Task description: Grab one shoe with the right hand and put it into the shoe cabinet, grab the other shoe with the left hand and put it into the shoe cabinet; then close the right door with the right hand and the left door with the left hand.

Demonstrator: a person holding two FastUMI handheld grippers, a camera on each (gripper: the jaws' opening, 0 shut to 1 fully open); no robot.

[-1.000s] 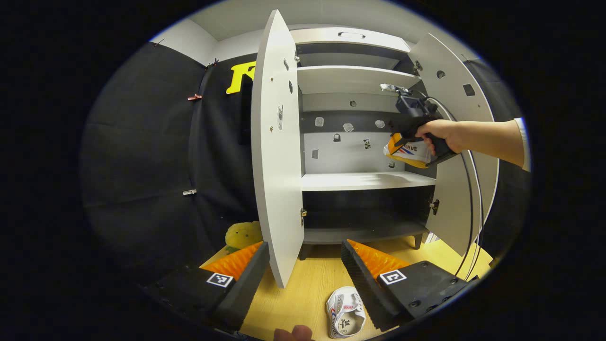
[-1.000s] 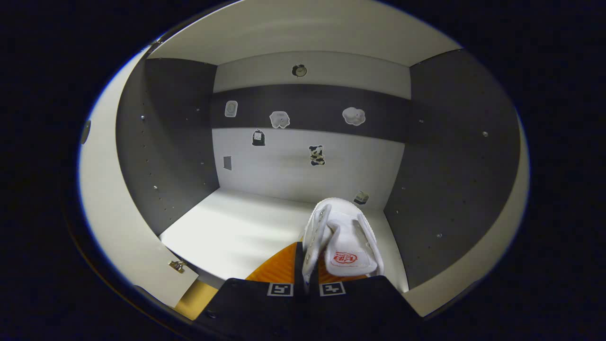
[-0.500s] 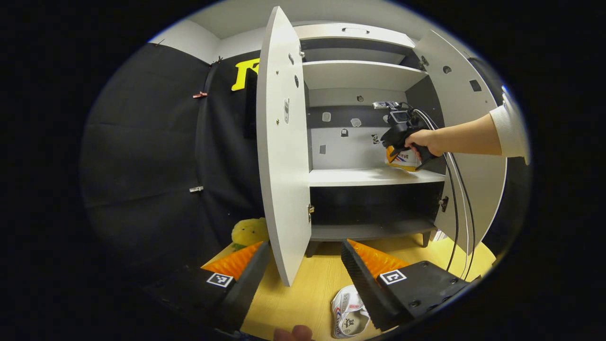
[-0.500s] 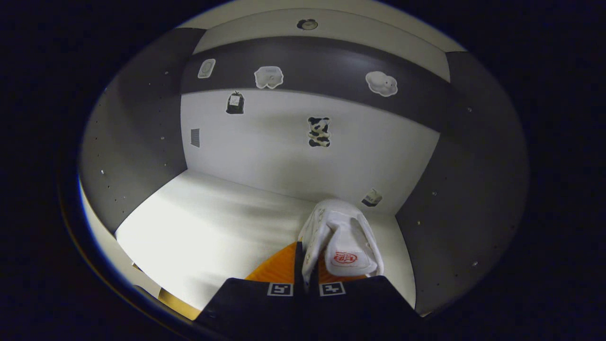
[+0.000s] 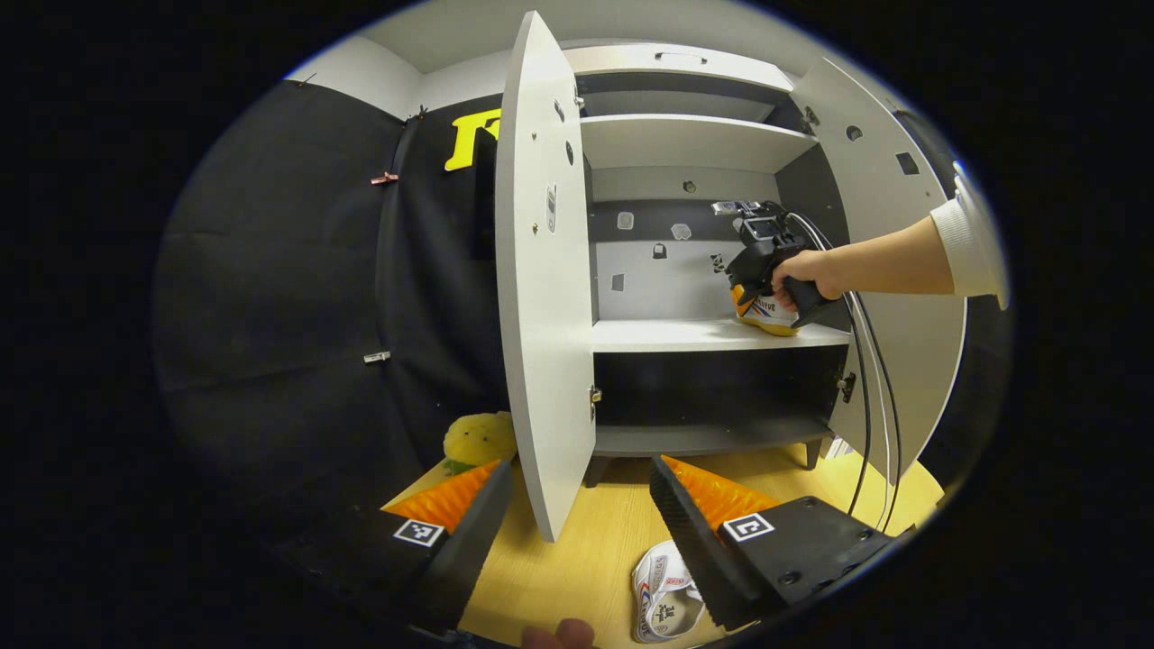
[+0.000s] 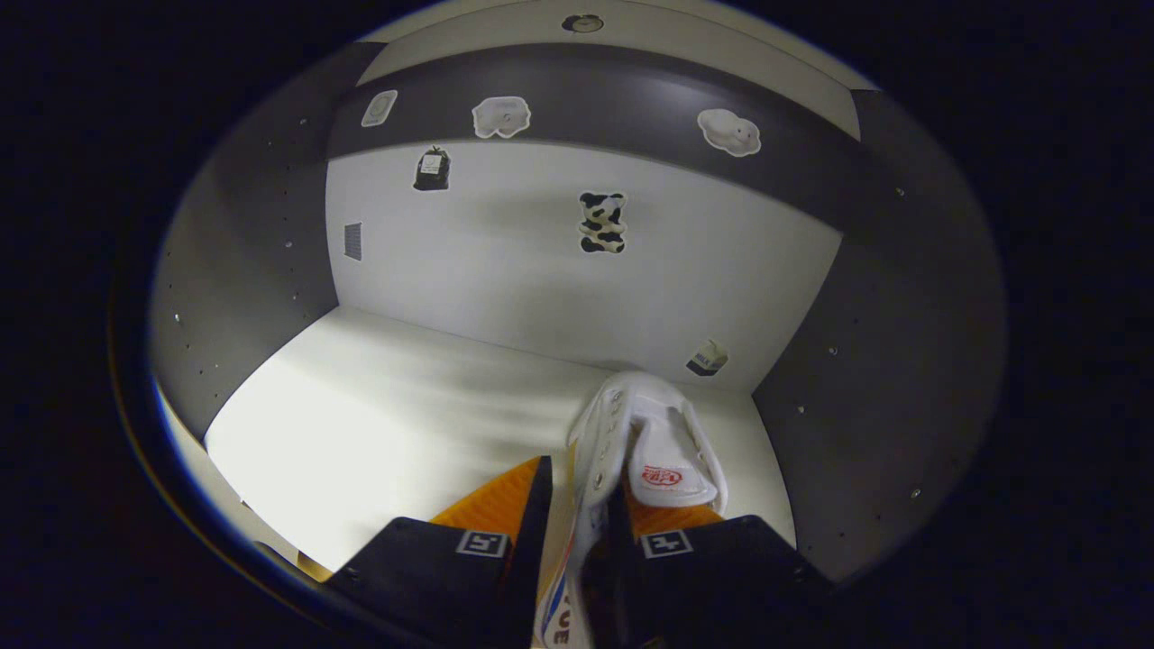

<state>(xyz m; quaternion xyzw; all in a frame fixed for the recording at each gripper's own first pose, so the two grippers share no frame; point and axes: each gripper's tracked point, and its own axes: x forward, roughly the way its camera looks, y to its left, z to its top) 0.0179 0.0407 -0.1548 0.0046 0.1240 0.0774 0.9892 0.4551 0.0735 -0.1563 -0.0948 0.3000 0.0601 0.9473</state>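
Note:
The shoe cabinet (image 5: 685, 335) stands with its left door (image 5: 541, 297) and right door (image 5: 888, 180) wide open. A white shoe with an orange sole (image 5: 768, 315) rests on the middle shelf at its right end. My right gripper (image 5: 755, 287), held by a hand, is over it. In the right gripper view the fingers of that gripper (image 6: 577, 505) stand slightly parted around the side wall of this shoe (image 6: 663, 433). The other white shoe (image 5: 665, 602) lies on the wooden floor, just left of the right finger of my open left gripper (image 5: 579, 469).
A yellow plush toy (image 5: 478, 440) sits on the floor left of the left door. Cables (image 5: 865, 406) hang from the right gripper in front of the right door. The shelf (image 6: 388, 424) is bare to the left of the shoe. Stickers dot the back wall (image 6: 602, 221).
The right gripper carried the shoe deeper into the cabinet and down onto the middle shelf, then its fingers parted. The left gripper stayed low over the floor.

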